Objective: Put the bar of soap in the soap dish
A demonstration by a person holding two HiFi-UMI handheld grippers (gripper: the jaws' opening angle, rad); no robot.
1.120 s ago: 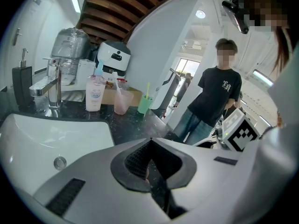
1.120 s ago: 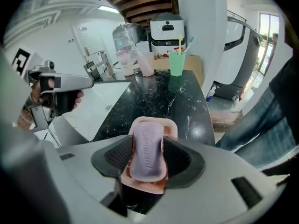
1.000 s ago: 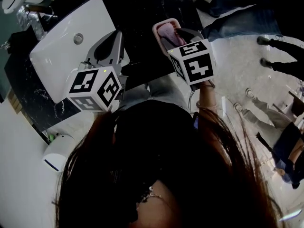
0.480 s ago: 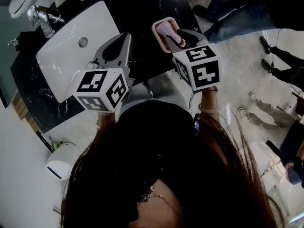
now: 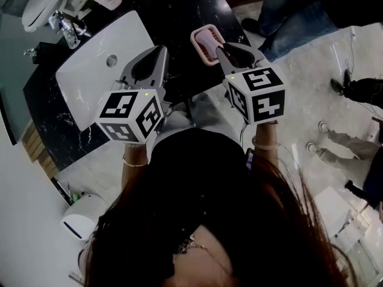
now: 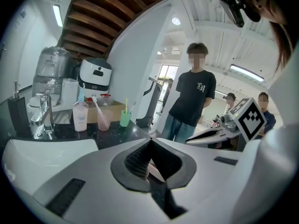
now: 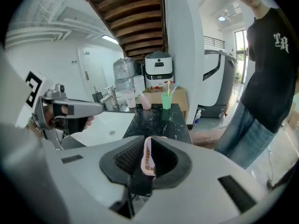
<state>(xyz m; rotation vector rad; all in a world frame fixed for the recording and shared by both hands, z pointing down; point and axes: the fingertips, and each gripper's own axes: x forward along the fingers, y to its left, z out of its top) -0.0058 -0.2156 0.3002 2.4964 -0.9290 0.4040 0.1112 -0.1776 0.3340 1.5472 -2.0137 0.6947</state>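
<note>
Just closing, the right tongs [image 5: 222, 48] pinch the soap dish [image 7: 148, 158] by its rim — left tongs [image 6: 148, 143] pressed together.

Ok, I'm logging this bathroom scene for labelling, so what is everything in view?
sink: one, white, at the left in the head view
counter: one, black marbled, around the sink
faucet: one, chrome, behind the sink
pump bottle: one, pale pink, beside the faucet
cups: two, pink and green, brushes standing in them, at the counter's back
soap dish: one, pink, held by the right tool
bar of soap: none that I can make out
bystanders: several, mostly dark clothes, beyond the counter
left tool: one, grey, jaws together, an unidentifiable pale sliver between them
right tool: one, grey, jaws just been closing on the dish rim
</note>
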